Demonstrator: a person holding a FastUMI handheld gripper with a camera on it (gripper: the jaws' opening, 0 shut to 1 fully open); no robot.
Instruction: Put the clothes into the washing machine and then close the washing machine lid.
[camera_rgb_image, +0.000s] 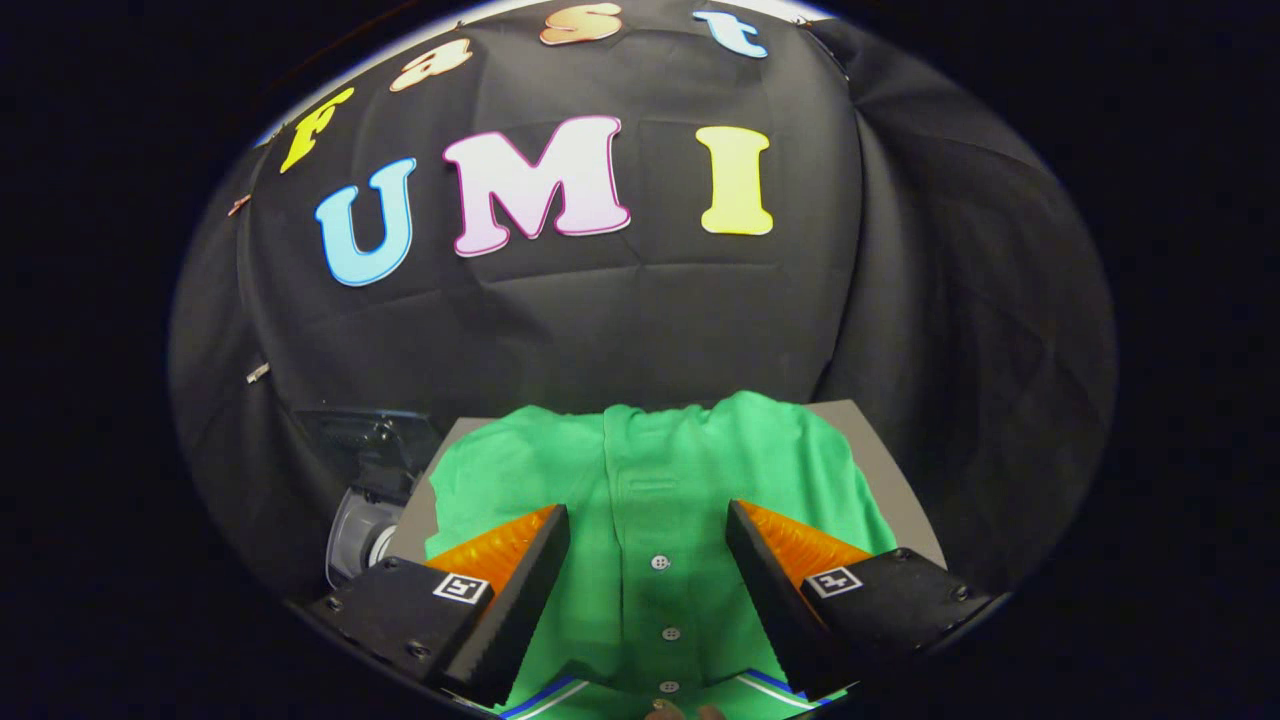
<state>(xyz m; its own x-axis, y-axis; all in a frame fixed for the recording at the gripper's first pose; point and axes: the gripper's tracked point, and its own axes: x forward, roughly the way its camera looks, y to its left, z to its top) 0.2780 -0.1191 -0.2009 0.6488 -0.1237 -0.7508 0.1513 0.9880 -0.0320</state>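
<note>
It was a staged recording booth, not a real laundry room, and the giveaway was the black cloth wall (640, 320) draped all the way round the back, creased and folded at the corner where two panels met. In front of it stood a grey tabletop (905, 500) with a green button-up shirt (650, 480) spread flat across it, so the household chore was being played out on a work surface. Off the table's edge, against the cloth, sat a clear-and-dark plastic appliance (365, 500) (too dim to tell what it was). No walls, windows or furnishings of a home showed anywhere.
</note>
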